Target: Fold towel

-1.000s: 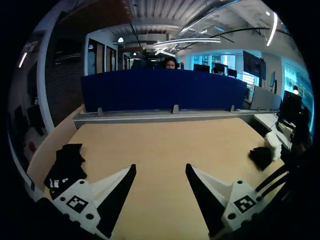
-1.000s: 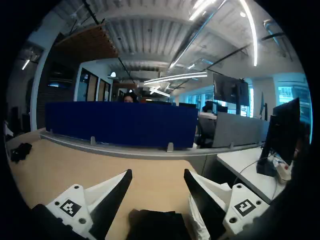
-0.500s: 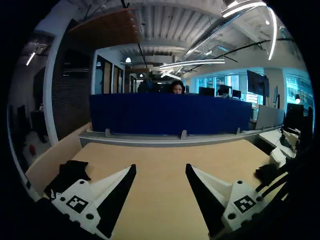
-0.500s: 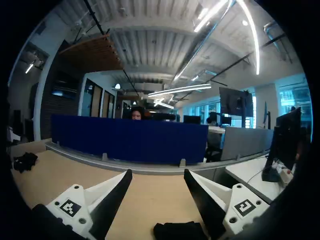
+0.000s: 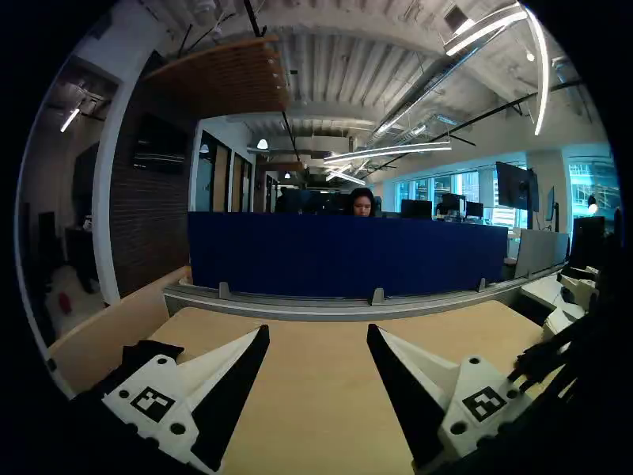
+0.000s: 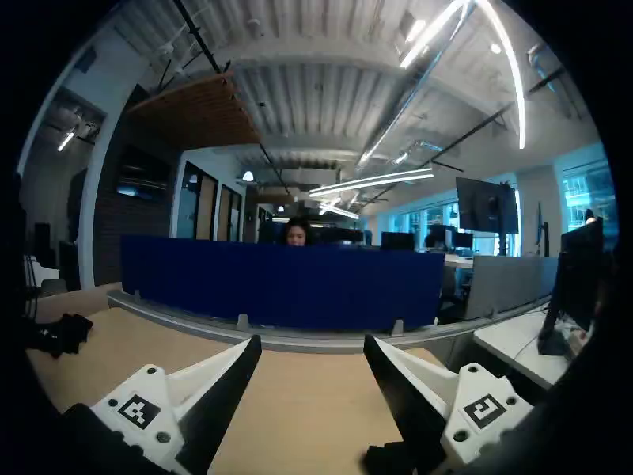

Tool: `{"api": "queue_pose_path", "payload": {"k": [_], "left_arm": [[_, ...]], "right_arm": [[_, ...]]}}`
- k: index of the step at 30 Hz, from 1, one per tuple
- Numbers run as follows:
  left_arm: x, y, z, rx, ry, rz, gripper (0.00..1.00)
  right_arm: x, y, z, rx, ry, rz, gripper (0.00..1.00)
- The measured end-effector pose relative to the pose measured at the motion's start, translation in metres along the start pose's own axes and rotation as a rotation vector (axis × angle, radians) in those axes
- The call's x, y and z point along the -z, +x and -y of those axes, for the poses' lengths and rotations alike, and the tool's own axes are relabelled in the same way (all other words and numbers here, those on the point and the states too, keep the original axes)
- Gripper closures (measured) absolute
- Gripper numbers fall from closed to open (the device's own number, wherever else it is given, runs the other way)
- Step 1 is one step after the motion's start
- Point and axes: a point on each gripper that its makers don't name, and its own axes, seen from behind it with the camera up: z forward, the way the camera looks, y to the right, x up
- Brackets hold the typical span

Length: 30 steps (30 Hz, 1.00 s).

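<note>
My left gripper (image 5: 316, 336) is open over the light wooden table (image 5: 316, 380), with nothing between its fingers. A black towel (image 5: 141, 354) lies crumpled at the table's left edge, partly hidden behind the left finger. My right gripper (image 6: 312, 344) is also open and empty. A second black towel (image 6: 386, 459) shows at the bottom of the right gripper view, just below the right finger and apart from it. In that same view the first black towel (image 6: 65, 332) lies far off at the left on the table (image 6: 301, 396).
A blue divider (image 5: 340, 253) on a grey rail closes the table's far side, and a person (image 5: 362, 202) sits behind it. White folded cloth (image 5: 566, 315) is stacked at the right edge. A neighbouring desk carries a monitor (image 6: 574, 289).
Both views have tilted upward: more ceiling shows and less table. The black towels have slid toward the lower edges of the views. Both grippers stay open and empty.
</note>
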Motion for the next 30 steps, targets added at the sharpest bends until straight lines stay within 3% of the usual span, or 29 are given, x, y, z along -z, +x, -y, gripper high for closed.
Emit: {"api": "queue_pose_path", "payload": {"k": [12,18,30], "left_arm": [[-0.008,-0.007,0.012,-0.034,0.022,-0.027,0.09],[-0.009,-0.013,0.021,-0.069,0.055,-0.05,0.09],[-0.006,-0.044,0.037,-0.08,0.078,-0.077,0.09]], "right_arm": [[-0.002,0.002,0.032,-0.031,0.023,0.021,0.0],[0.004,0.009,0.039,-0.059,0.026,0.021,0.0],[0.007,0.014,0.043,-0.085,0.017,0.027,0.0]]}}
